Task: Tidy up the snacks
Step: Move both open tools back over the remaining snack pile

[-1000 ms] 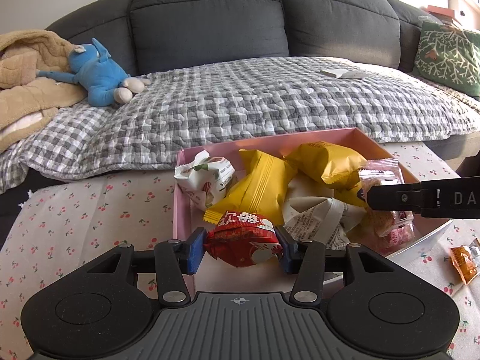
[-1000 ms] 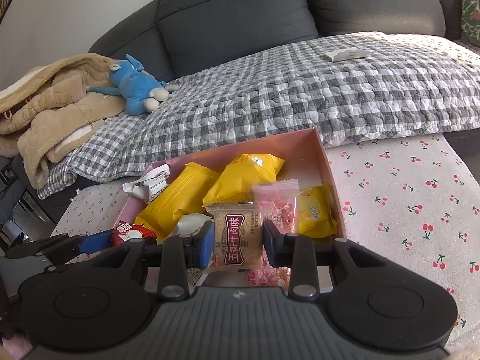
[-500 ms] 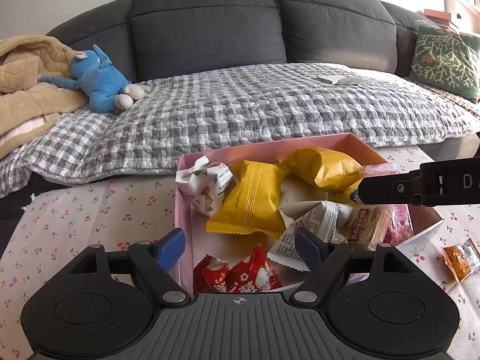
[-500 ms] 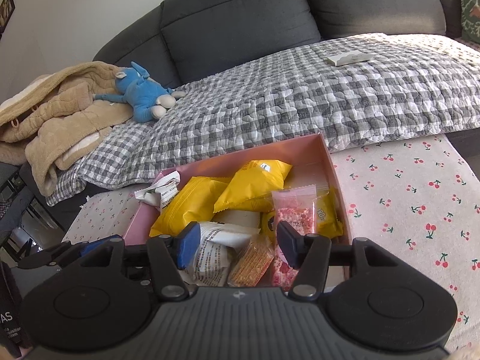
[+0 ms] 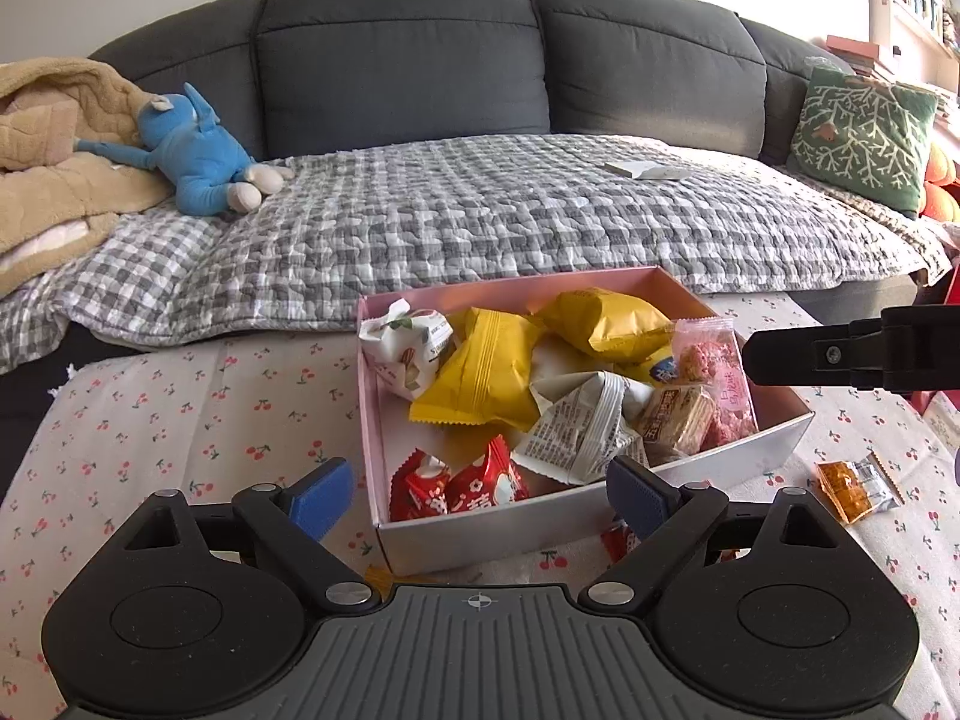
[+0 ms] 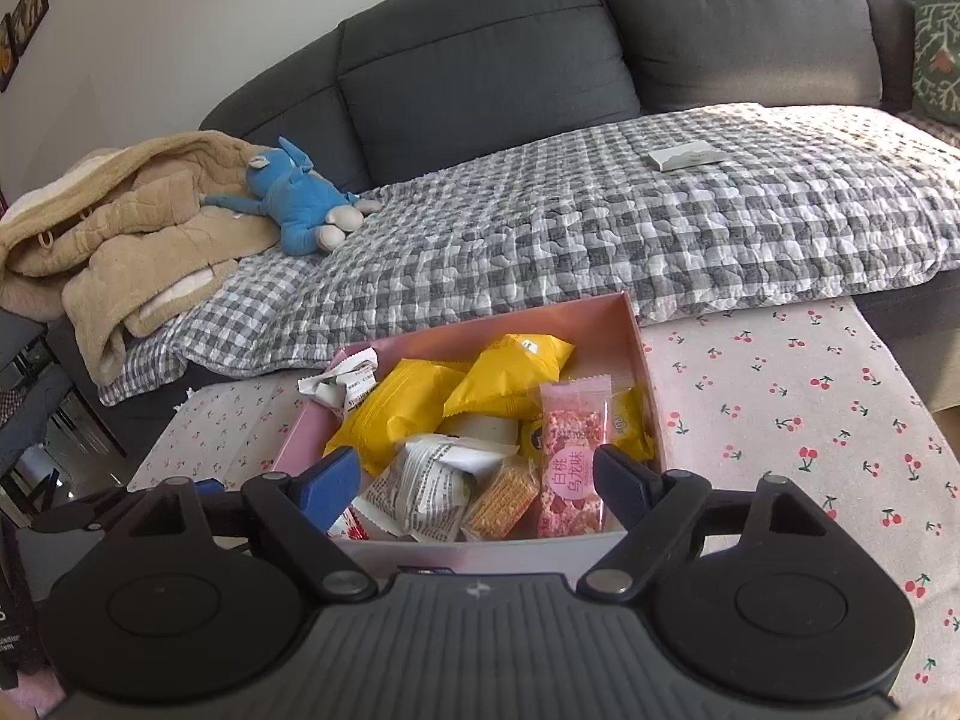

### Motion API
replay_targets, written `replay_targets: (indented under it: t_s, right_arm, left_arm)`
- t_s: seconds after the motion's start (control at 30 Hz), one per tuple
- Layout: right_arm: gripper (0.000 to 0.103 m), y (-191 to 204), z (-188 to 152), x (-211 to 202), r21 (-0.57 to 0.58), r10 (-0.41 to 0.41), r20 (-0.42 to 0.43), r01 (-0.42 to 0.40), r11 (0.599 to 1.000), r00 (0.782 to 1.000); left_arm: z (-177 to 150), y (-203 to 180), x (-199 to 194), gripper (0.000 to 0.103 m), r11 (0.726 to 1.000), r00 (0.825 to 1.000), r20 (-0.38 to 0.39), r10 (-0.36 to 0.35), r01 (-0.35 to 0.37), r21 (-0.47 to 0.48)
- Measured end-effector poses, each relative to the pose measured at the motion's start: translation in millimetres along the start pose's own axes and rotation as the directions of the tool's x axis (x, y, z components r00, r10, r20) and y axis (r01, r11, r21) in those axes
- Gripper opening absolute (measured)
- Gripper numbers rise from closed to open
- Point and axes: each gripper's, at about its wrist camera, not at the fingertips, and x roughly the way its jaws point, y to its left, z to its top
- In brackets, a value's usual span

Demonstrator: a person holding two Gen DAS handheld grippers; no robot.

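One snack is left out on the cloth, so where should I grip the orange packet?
Grip the orange packet across its narrow middle, coming from above. It lies flat on the tablecloth, clear of the box, so nothing blocks either long edge.

A dark grey sofa (image 5: 408,60) with a checked quilt (image 5: 480,216) stands against a pale wall (image 6: 180,30); daylight falls across the cherry-print surface (image 6: 810,420).

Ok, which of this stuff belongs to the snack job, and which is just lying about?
Job: pink box; red packets and yellow packets in it; orange packet loose on the tablecloth.
Lying about: blue plush toy; beige jacket; green cushion.
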Motion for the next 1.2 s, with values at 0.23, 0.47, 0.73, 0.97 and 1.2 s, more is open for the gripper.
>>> replay_targets:
  t_s: [0.23,0.47,0.73,0.97,1.2]
  right_arm:
    - [0.099,10.6,-13.7,-13.8,-0.054,-0.047,-0.013,0.046,0.997,0.999]
    - [0.102,21.6,-24.8,-26.0,-0.091,-0.083,-0.017,0.081,0.993,0.996]
    - [0.103,28.5,-38.6,-35.1,-0.104,-0.103,0.012,0.103,0.989,0.995]
    - [0.103,28.4,-54.7,-35.3,-0.094,-0.11,0.019,0.111,0.989,0.994]
    - [0.103,32.2,-67.9,-40.5,-0.141,-0.111,0.027,0.114,0.983,0.993]
  left_arm:
    - [-12.3,3.8,-21.7,0.099,1.0,1.0,-0.012,-0.011,0.011,0.008]
    - [-29.1,7.3,-38.3,0.1,0.999,1.0,-0.014,0.002,-0.001,0.05]
    - [-42.1,16.9,-56.0,0.101,0.999,1.0,0.014,-0.022,0.021,0.024]
    - [-58.4,20.6,-62.1,0.101,0.998,0.999,-0.008,-0.047,0.048,0.028]
    - [-69.6,32.1,-64.8,0.101,0.999,0.999,-0.029,-0.036,0.036,-0.008]
